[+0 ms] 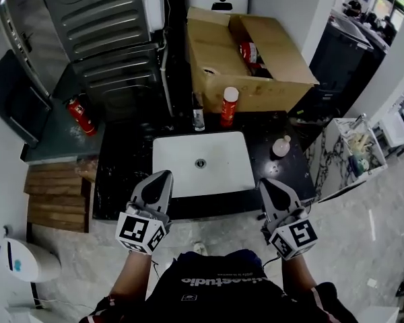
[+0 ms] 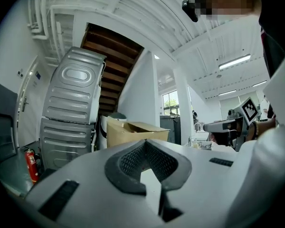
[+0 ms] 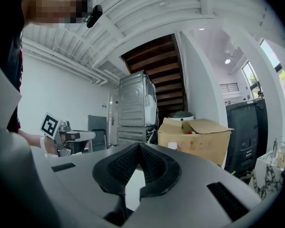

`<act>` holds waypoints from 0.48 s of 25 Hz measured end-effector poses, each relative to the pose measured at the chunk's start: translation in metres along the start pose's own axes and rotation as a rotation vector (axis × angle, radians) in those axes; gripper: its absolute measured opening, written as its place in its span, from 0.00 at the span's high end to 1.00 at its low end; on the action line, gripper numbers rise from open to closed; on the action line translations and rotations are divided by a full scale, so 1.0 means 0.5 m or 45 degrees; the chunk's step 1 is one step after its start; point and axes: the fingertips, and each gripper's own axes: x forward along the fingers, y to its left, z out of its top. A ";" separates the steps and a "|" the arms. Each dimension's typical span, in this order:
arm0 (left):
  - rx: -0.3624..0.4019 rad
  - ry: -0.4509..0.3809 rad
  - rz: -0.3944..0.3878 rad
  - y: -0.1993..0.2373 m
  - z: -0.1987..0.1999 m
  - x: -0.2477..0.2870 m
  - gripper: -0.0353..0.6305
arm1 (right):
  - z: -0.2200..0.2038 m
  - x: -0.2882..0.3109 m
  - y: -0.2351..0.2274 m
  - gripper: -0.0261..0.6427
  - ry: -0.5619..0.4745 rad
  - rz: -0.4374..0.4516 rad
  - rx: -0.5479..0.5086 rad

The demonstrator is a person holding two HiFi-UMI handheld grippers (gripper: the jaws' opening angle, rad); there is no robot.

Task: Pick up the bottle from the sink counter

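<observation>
Left gripper [image 1: 163, 177] and right gripper [image 1: 266, 184] closed, empty, held at desk [image 1: 121, 173] front edge. Orange bottle [image 1: 229, 106] stood upright behind sink [image 1: 222, 173], well apart, gripped by neither; lifted state not reached.

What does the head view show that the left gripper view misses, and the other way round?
Only the head view shows the white sink, the black counter around it and the orange bottle standing behind the sink. Only the left gripper view shows the ceiling light and the underside of the wooden staircase. Both show the cardboard box, the red fire extinguisher and the grey stacked machines.
</observation>
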 end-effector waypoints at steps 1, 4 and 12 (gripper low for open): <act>-0.010 0.003 -0.008 0.005 -0.002 0.017 0.93 | 0.001 0.009 -0.007 0.90 0.004 -0.007 0.001; -0.030 0.011 -0.035 0.005 -0.010 0.068 0.93 | 0.001 0.029 -0.036 0.90 0.017 -0.020 0.005; -0.052 0.017 -0.110 -0.026 -0.016 0.213 0.93 | 0.000 0.073 -0.142 0.90 0.016 -0.068 0.005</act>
